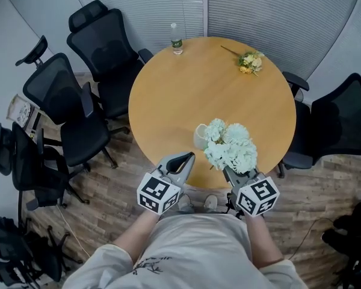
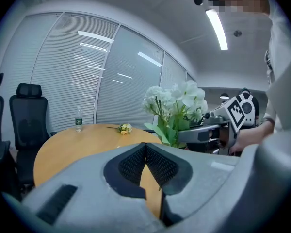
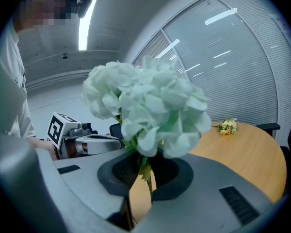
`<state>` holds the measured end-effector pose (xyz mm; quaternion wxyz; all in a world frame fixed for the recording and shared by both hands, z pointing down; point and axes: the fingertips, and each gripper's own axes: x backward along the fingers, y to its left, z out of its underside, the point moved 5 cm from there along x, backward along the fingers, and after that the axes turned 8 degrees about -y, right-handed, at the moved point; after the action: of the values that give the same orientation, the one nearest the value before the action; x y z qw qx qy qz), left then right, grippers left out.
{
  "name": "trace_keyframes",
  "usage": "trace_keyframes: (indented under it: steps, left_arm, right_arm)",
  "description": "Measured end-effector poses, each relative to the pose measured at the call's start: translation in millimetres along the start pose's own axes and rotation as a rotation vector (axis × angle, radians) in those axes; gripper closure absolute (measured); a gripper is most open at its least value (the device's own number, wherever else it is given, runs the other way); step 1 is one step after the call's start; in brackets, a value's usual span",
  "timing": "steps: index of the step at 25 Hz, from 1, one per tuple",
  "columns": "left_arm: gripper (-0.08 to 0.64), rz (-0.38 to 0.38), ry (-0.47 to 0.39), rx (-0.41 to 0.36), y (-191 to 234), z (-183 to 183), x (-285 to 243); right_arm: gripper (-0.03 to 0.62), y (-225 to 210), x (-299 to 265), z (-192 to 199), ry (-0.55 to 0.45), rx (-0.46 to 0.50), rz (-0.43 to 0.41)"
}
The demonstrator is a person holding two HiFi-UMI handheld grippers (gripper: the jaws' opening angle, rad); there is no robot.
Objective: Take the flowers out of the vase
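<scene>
Already clear of the vase (image 1: 200, 137), the white flowers (image 1: 231, 146) hang over the near edge of the table (image 1: 186, 89), their thin stems pinched between the jaws of the right gripper (image 3: 144, 174). The heads look heavy for so slim a hold, so the bunch could swivel or slide out. The vase stands just left of them and seems empty; trailing leaves might knock it over. Nearer, the left gripper (image 1: 183, 159) has its jaws pressed together on nothing. A bottle (image 1: 177, 40) stands at the far edge, and a small yellow bunch (image 1: 251, 62) lies far right.
</scene>
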<state>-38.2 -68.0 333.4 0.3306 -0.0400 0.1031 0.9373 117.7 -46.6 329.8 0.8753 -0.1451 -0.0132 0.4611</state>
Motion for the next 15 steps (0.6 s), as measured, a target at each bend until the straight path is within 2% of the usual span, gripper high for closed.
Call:
trace_keyframes:
  steps: [11, 15]
  left_arm:
    - [0.55, 0.003, 0.008, 0.006, 2.5, 3.9, 2.8]
    - [0.55, 0.008, 0.017, -0.027, 2.0, 3.0, 3.3]
  right_arm:
    - [0.545, -1.1, 1.4, -0.8, 0.009, 0.011, 0.009]
    - [0.545, 0.0, 1.5, -2.9, 0.007, 0.015, 0.012]
